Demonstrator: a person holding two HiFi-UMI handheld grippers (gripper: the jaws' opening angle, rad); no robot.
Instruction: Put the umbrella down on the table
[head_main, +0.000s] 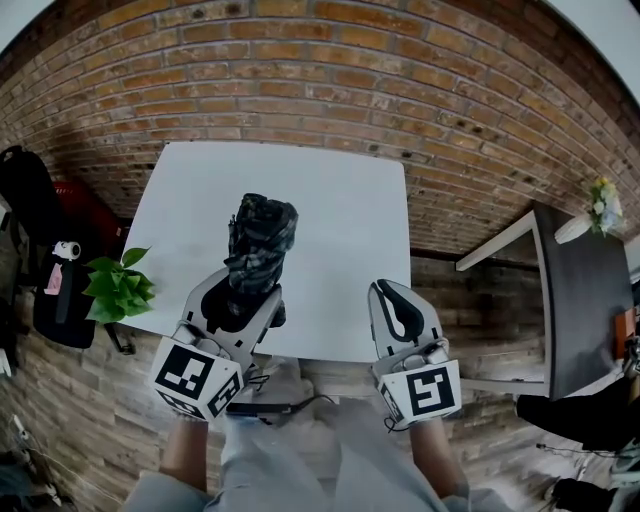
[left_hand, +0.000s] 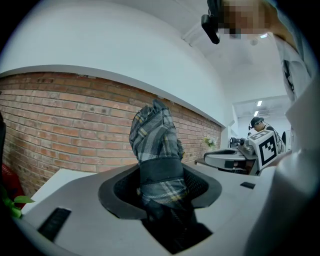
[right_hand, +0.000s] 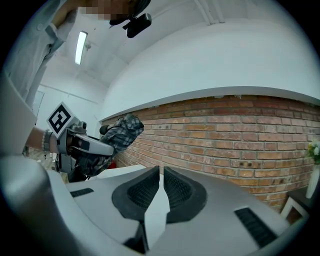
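A folded dark plaid umbrella (head_main: 260, 245) stands nearly upright between the jaws of my left gripper (head_main: 240, 292), which is shut on its lower end over the near-left part of the white table (head_main: 340, 210). In the left gripper view the umbrella (left_hand: 157, 150) rises out of the left gripper (left_hand: 160, 186), and both pads press on it. My right gripper (head_main: 398, 302) hovers at the table's near edge, to the right of the umbrella, with nothing in it. In the right gripper view that gripper (right_hand: 161, 181) has its jaws nearly together, and the umbrella (right_hand: 112, 137) shows at far left.
A green potted plant (head_main: 115, 285) sits by the table's left edge, with a black bag (head_main: 30, 200) and a red object (head_main: 85, 210) beyond it. A dark side table (head_main: 580, 300) with flowers (head_main: 600, 205) stands at the right. A brick wall lies behind the table.
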